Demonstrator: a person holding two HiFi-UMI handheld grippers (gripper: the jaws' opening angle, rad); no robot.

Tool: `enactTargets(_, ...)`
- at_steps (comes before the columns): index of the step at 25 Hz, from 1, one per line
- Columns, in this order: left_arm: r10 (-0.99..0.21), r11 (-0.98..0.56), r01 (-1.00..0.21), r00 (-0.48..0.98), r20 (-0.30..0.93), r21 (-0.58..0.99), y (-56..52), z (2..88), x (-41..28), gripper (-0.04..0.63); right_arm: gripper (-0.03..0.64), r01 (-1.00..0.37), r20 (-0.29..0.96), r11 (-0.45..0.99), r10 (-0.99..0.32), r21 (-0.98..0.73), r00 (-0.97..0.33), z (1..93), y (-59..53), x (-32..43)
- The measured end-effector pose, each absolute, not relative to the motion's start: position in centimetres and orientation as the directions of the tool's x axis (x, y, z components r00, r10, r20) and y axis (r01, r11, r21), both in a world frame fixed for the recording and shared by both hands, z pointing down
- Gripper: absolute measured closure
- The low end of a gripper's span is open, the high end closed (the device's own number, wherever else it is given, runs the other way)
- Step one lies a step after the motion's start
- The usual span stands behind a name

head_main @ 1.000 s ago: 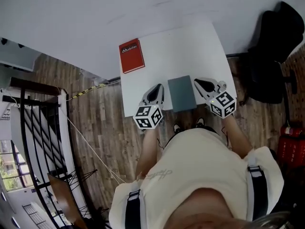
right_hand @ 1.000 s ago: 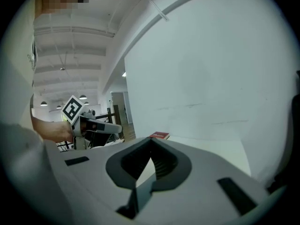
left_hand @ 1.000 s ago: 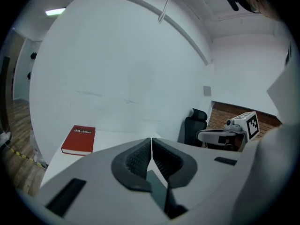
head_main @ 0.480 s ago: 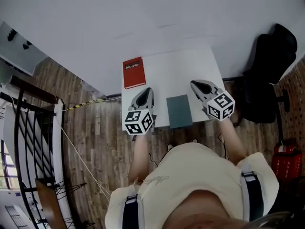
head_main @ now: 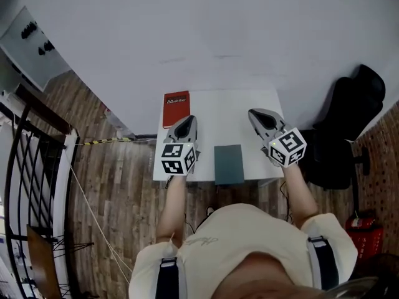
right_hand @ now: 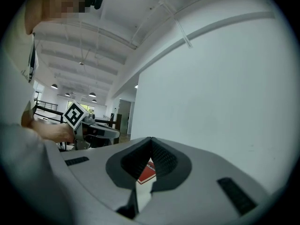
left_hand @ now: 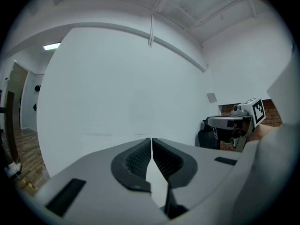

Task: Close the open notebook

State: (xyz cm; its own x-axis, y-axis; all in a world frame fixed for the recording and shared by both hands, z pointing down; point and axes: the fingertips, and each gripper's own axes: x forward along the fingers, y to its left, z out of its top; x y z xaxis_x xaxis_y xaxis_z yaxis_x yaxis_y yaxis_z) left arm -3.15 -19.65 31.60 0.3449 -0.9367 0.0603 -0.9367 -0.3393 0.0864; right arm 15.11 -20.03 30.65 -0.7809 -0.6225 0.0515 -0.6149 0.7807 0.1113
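Observation:
A dark grey-green notebook (head_main: 229,164) lies closed, flat at the near edge of the white table (head_main: 215,114). My left gripper (head_main: 189,118) hangs in the air to its left, jaws shut with nothing between them. My right gripper (head_main: 252,113) hangs to the notebook's right, also shut and empty. Both point level toward the white wall. In the left gripper view the pads (left_hand: 140,156) meet at their tips and the right gripper (left_hand: 234,123) shows at the side. In the right gripper view the left gripper (right_hand: 89,128) shows at the left.
A red book (head_main: 176,108) lies at the table's far left corner, also seen as a red book (right_hand: 146,171) below the right jaws. A black office chair (head_main: 346,126) stands right of the table. A black railing (head_main: 31,167) runs along the left over the wood floor.
Both grippers have risen off the table beside the notebook and stayed shut. The notebook and red book have not moved on the table.

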Motion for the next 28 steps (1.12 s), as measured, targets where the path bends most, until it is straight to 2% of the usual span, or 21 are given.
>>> enactTargets(4,-0.947,-0.318,-0.947,0.319,0.025,0.052,-20.2,29.5,-3.6,0.571,0.612,-0.634,0.012,0.76,-0.642,0.142,-0.767,29.0,-20.2,15.2)
enactTargets(8,-0.95,-0.311,-0.95,0.311,-0.007,0.005,-19.7,27.7,-3.9,0.571,0.612,-0.667,-0.037,0.74,-0.667,0.085,-0.744,29.0,-20.1,15.6)
enactTargets(13,-0.958,-0.287,-0.958,0.287,-0.023,0.009,-18.2,28.3,-4.3,0.571,0.612,-0.673,-0.02,0.731,-0.676,0.112,-0.737,30.0,-18.6,15.4)
enactTargets(28,-0.948,-0.304,-0.948,0.311,0.064,0.092,-17.0,33.4,-4.2,0.571,0.612,-0.664,0.023,0.741,-0.669,0.101,-0.743,32.5,-16.7,14.8)
